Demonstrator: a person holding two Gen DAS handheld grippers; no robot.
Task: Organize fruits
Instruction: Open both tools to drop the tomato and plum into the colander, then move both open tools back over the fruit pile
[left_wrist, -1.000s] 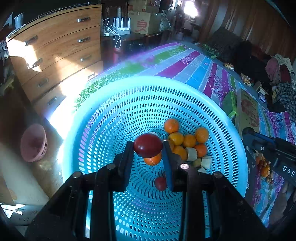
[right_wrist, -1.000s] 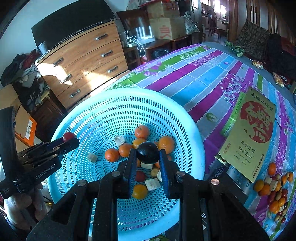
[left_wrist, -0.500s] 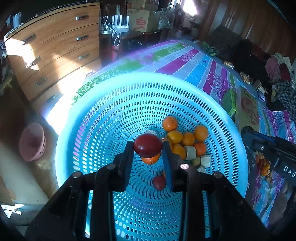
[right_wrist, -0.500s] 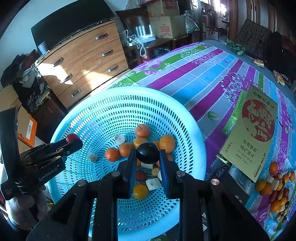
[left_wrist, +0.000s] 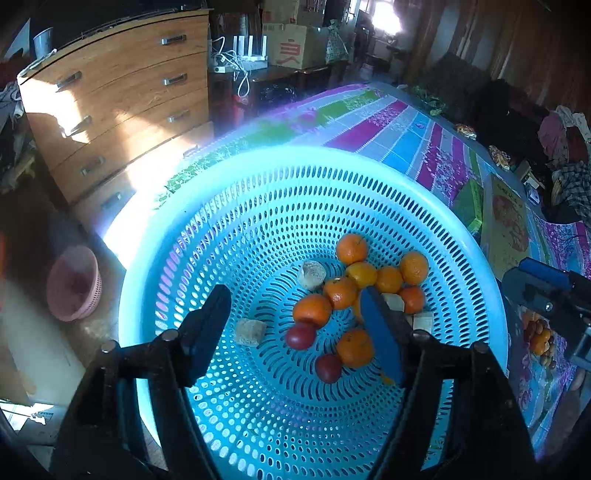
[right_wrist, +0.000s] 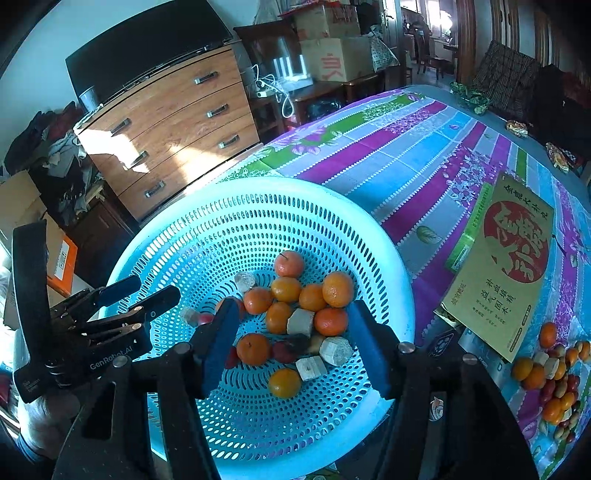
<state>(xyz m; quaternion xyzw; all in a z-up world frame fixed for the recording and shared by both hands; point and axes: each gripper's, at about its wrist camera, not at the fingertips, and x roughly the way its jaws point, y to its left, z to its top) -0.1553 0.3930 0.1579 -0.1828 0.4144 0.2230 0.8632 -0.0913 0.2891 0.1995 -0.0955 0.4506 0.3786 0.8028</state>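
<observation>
Both handheld grippers tilt steeply down over the turquoise basket (right_wrist: 388, 258) on the striped tabletop (right_wrist: 406, 166). The left gripper (left_wrist: 295, 314) and right gripper (right_wrist: 291, 325) have their fingers opening, released, gripping nothing. The oranges (right_wrist: 312, 297) and red fruits (left_wrist: 300, 336) lie loose on the basket floor; more fruit (right_wrist: 554, 380) sits piled on the tabletop.

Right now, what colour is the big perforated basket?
Light blue perforated plastic basket, clearest in the right wrist view.
</observation>
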